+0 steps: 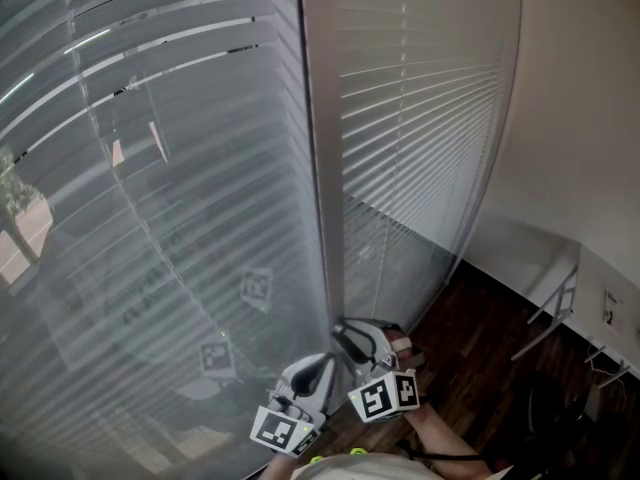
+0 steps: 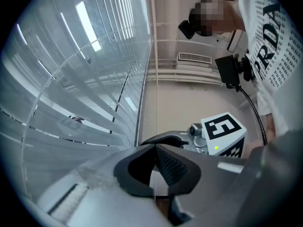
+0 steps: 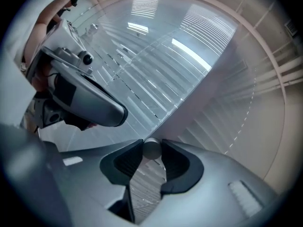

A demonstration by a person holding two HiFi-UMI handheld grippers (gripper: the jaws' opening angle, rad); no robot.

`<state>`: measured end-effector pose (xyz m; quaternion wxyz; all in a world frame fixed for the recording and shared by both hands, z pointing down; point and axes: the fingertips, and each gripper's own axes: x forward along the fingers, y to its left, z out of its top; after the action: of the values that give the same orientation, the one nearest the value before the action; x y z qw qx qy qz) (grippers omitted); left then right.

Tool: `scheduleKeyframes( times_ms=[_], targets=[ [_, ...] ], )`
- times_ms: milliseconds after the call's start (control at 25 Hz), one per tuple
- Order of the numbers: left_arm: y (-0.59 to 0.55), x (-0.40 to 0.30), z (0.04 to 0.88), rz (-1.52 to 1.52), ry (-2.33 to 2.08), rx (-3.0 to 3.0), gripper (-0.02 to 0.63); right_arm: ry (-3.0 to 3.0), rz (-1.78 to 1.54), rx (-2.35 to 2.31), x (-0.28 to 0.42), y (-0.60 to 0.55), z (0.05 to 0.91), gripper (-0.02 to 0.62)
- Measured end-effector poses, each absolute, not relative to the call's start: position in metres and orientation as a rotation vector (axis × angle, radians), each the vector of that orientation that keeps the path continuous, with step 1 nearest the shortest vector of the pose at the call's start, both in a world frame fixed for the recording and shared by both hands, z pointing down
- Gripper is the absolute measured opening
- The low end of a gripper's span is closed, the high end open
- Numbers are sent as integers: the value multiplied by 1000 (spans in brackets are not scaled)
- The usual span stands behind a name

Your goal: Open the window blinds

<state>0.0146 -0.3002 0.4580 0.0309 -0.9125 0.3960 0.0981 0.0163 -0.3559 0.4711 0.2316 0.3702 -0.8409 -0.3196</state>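
Dark wood-plank floor [image 1: 478, 363], lower right of head view, glass wall [image 1: 400, 268] meeting it along a curved line, white wall [image 1: 570, 118] closing the far side, grey metal desk leg [image 1: 545, 316] standing on planks, dark indistinct object [image 1: 555, 408] beside it

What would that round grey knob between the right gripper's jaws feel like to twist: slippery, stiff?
The round knob looks smooth and curved, so it may slip against the right gripper's ribbed pads. It seems rigid, so probably keeps its shape when squeezed. Being small, it is likely light.
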Motion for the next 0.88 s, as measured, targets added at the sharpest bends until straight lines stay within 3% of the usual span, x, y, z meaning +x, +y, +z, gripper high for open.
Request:
scheduleKeyframes(
  times_ms=[880],
  targets=[
    [-298, 12, 455, 284, 1218, -2808, -8, -2645, -361, 1121, 22, -361, 467, 129]
  ],
)
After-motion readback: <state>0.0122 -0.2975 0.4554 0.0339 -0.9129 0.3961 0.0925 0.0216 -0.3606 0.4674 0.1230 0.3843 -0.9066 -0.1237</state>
